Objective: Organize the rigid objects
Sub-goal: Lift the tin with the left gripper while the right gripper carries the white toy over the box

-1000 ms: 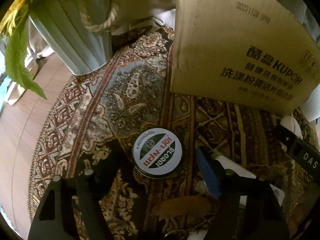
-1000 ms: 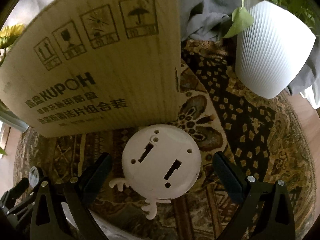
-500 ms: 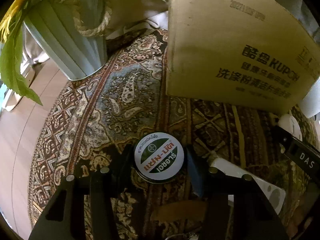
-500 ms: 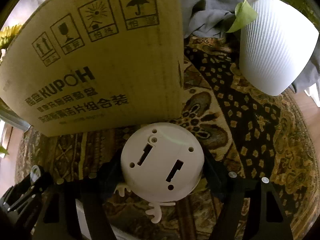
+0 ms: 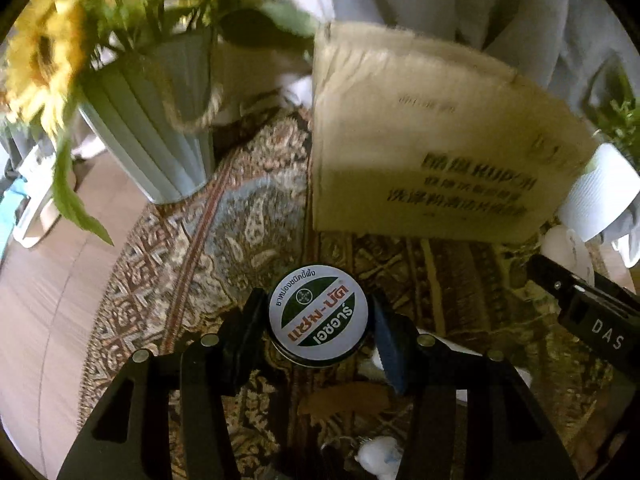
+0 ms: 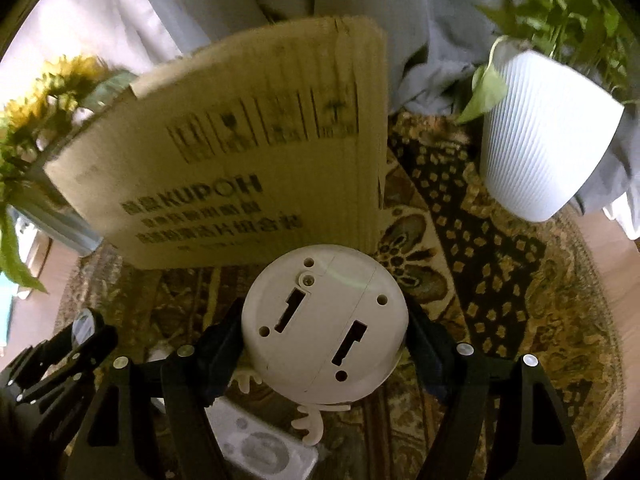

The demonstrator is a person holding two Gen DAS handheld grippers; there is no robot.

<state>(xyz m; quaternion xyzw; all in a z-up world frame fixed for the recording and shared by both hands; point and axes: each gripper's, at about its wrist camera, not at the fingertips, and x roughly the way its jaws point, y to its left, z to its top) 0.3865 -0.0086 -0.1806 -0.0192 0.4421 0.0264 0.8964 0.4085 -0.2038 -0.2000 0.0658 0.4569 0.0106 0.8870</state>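
Pinching from both sides, a round tin (image 5: 318,322) is held by the left gripper (image 5: 318,332) and a white round device (image 6: 324,320) by the right gripper (image 6: 325,344), a cardboard box (image 6: 240,160) at twelve o'clock.

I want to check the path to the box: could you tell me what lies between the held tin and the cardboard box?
Only bare patterned rug lies between the tin and the cardboard box, as the left wrist view shows.

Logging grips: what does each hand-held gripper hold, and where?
Left hand-held gripper: round tin, by its rim. Right hand-held gripper: white round device, by its sides.
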